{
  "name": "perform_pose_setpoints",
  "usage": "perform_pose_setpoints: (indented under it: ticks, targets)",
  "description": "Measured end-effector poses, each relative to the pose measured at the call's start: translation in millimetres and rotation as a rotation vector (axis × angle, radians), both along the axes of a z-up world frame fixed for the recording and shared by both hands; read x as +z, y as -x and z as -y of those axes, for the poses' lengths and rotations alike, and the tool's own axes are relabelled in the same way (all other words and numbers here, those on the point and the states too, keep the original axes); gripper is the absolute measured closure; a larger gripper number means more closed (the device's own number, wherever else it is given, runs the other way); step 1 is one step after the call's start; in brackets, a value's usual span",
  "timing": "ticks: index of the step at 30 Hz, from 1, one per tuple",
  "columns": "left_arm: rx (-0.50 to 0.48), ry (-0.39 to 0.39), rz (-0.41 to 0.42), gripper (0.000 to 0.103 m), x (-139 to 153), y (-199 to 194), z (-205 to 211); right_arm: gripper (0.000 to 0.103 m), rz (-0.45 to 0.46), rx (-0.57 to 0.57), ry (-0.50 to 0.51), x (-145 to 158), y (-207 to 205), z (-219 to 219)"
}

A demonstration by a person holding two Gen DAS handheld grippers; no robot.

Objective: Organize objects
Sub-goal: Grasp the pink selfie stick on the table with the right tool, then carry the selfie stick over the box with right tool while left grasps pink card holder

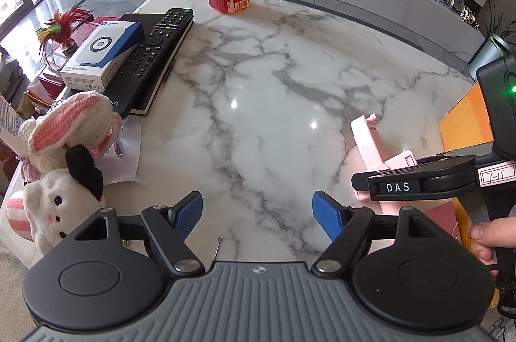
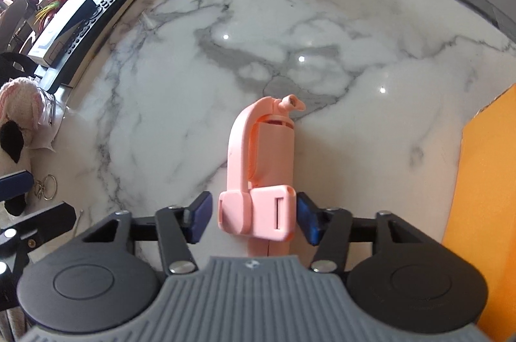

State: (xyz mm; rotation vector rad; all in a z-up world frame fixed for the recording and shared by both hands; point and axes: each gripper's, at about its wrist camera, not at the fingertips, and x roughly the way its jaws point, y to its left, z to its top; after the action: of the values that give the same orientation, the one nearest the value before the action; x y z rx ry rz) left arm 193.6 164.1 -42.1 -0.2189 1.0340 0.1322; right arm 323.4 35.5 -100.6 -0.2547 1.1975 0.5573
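Looks like the pickup step: the right hand-held gripper [image 2: 254, 221] sits around the pink holder [image 2: 258, 180], which lies near the desk's [image 2: 322, 19] right edge beside an orange folder [image 2: 483, 180]. One pad touches it, the other is just off, so no real grip yet. The left hand-held gripper [image 1: 257, 214] is wide open and empty. Next it needs to squeeze, then lift.

Both grippers share black linkage arms with silver screws, round black discs, a ribbed grey base and blue textured pads [image 1: 188, 214]. The right gripper [image 2: 254, 217] bears a white "DAS" label; bare fingers [image 1: 483, 237] show beside it.
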Motion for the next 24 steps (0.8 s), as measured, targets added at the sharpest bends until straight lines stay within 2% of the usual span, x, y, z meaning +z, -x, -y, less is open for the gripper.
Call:
perform_pose_setpoints:
  ticks: [14,19,24]
  targets:
    - [0.007,-0.009,-0.012,0.014,2.2,3.8,3.6,0.058,-0.017,0.0,-0.028,9.1,7.3,10.1]
    - [-0.051,0.025,-0.043,0.014,1.3,7.1,15.4,0.058,0.005,-0.03,-0.093,36.1,8.0,20.4]
    - [-0.14,0.037,-0.068,0.012,3.7,8.2,46.7,0.057,0.038,-0.06,-0.18,80.7,5.0,47.5]
